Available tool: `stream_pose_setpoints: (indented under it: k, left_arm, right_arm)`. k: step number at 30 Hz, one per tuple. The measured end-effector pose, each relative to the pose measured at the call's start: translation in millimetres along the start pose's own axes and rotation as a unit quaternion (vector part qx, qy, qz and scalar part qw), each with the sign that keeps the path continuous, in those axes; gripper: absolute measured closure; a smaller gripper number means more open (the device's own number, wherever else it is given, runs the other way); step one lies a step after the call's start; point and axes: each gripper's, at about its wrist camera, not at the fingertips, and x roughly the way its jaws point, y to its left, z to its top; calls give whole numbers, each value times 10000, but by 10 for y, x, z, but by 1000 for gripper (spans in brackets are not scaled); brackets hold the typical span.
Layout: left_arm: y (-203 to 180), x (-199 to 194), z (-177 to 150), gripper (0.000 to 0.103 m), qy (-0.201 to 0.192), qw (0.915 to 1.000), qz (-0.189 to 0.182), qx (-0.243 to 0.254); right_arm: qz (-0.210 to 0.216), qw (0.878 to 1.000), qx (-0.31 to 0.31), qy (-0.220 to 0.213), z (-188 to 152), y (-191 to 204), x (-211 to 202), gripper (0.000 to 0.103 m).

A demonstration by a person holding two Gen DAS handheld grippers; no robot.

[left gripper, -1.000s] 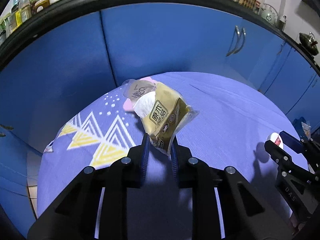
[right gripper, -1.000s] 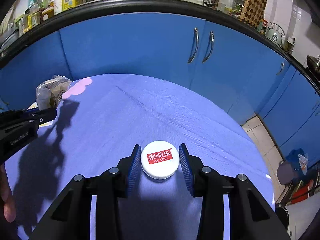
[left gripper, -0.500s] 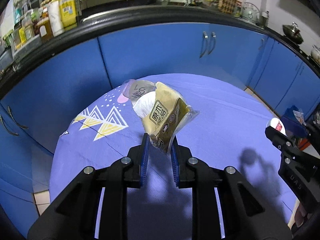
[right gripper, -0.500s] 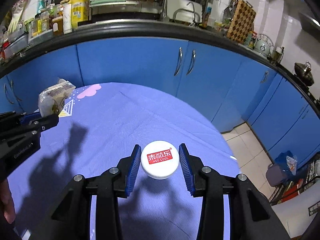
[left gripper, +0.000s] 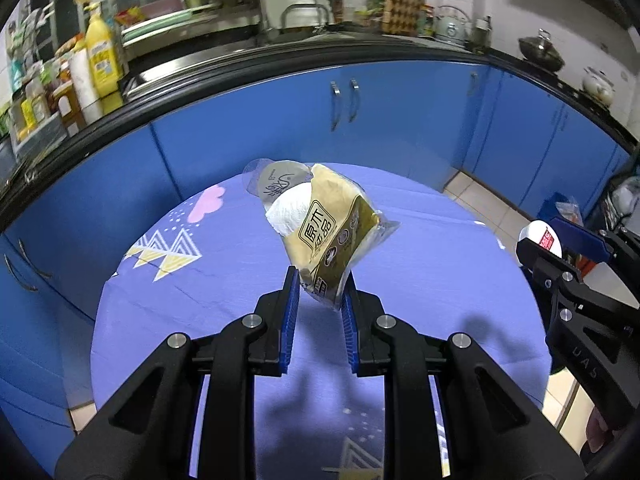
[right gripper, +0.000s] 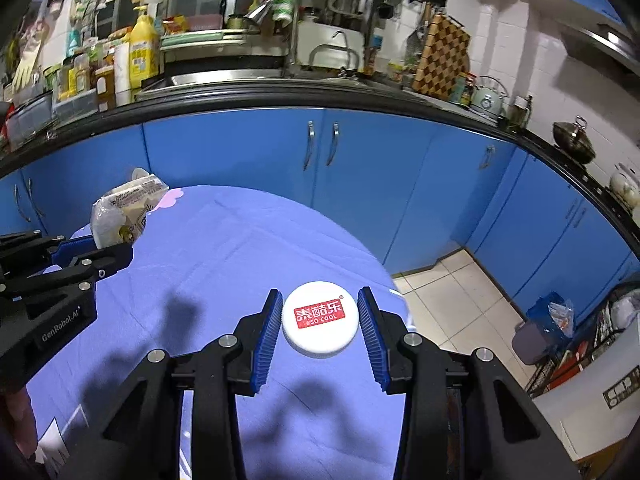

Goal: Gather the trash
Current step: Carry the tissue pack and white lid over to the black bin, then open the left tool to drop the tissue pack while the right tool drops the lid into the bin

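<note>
While the left gripper [left gripper: 319, 286] pinches the bottom corner of a crumpled gold-and-clear snack wrapper [left gripper: 320, 224] between its blue pads, the wrapper stands up from the jaws, lifted clear above the purple tablecloth [left gripper: 224, 280]. Its printed gold panel faces the camera, and a white wad shows inside the clear upper part. In the right wrist view the same wrapper [right gripper: 124, 210] sits at the tip of that gripper [right gripper: 108, 250], out over the left side of the table.

Closed on the rim of a white bottle cap [right gripper: 319, 320], the right gripper [right gripper: 320, 314] holds it flat-side toward the camera, red label up, with a ribbed blue pad against each side. The cap hangs above the right edge of the tablecloth [right gripper: 224, 248], close to where the cloth gives way to the tiled floor [right gripper: 444, 292]. From the left wrist view the cap [left gripper: 541, 236] shows at the far right, edge-on in the other tool.

Shadows of both tools fall on the cloth below them. Past the far edge of the table runs a row of blue cabinets [right gripper: 360, 168] under a black countertop [right gripper: 280, 98], which carries a yellow bottle [right gripper: 142, 54] and a checkered board [right gripper: 440, 56]. By the cabinets at lower right stands a small bin with a blue bag [right gripper: 548, 320].
</note>
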Motion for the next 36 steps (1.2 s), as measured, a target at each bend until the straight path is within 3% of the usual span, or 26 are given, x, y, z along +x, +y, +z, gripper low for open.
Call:
stream_pose_setpoints:
  k: [15, 36]
  left_arm:
    - [-865, -174, 61, 81, -105, 9978, -310, 570]
    - [-1839, -157, 193, 81, -154, 9908, -589, 1212]
  right_arm:
    - [-366, 9985, 352, -210, -208, -649, -411, 65]
    - [-931, 9897, 1073, -174, -518, -1575, -527, 64]
